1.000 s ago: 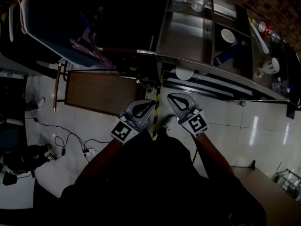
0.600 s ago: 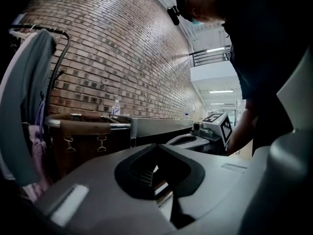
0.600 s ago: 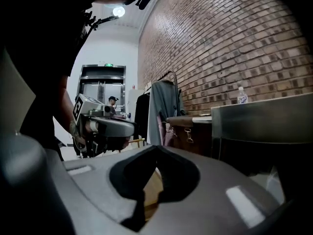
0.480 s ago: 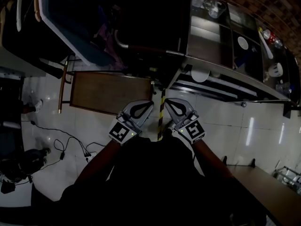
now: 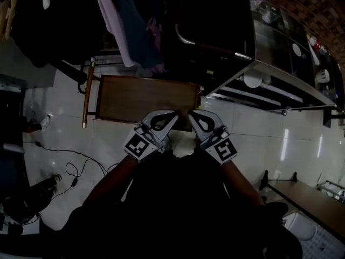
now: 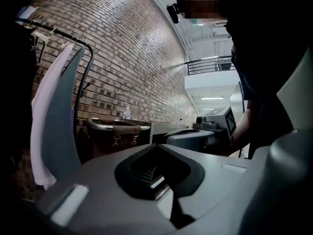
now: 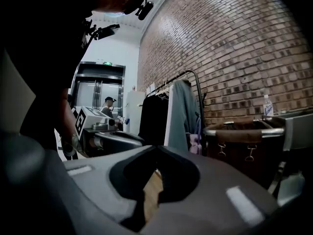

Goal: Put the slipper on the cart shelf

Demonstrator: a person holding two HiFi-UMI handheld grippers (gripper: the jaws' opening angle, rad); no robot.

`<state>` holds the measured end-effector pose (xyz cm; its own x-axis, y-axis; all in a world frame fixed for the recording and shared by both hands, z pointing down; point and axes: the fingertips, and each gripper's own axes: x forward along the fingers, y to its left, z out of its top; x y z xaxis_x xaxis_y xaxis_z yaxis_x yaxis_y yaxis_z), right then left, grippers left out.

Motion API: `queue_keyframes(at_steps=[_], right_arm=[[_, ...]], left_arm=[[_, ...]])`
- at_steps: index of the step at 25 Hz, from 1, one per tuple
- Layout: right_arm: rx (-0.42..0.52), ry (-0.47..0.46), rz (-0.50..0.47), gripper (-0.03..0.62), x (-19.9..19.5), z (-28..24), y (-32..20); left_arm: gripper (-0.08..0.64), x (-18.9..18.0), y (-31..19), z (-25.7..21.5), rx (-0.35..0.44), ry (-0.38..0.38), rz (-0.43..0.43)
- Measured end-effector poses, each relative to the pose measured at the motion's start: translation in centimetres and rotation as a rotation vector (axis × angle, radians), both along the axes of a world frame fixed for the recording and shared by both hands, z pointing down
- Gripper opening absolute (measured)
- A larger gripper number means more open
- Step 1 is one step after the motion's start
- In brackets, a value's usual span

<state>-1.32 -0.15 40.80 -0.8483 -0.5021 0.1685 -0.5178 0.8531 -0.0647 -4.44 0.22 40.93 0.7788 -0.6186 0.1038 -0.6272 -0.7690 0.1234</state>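
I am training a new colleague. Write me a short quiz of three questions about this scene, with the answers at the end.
1. True or false: the left gripper and the right gripper both have shut jaws with nothing between them.
2. In the head view, what stands on the floor just ahead of the two grippers? A. a wooden table; B. a blue bucket; C. a ladder.
3. Fill in the missing word: in the head view, the hanging clothes are to the ___ of the steel cart.

Key: 1 true; 2 A; 3 left.
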Motion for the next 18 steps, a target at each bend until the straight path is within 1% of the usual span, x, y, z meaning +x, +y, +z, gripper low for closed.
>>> queue_keyframes(at_steps=[3,6,13,16,18], right_arm=[[0.013,0.004,-0.006,0.002,-2.3,-1.1,1.3],[0.014,0.008,-0.012,0.002,-3.4,-2.0,2.4],[-0.007,0.001,-0.040,0.002,-3.4,-2.5,3.4],[-0.011,0.001,-0.042,0.002,-3.2,-2.4,3.5],[-0.020,-0.020,-0.033,0.002,-3.0,-2.5,3.3]], left_arm=[[0.000,-1.8,1.1,-0.9,0.018,0.006,0.015],[0.000,-2.7,2.1,-1.5,0.027,0.017,0.012],[0.000,-2.4,3.2,-2.0,0.017,0.047,0.007],[0.000,-1.9,3.4,-1.9,0.017,0.042,0.009],[0.000,-1.7,3.2,-1.9,0.015,0.037,0.004]])
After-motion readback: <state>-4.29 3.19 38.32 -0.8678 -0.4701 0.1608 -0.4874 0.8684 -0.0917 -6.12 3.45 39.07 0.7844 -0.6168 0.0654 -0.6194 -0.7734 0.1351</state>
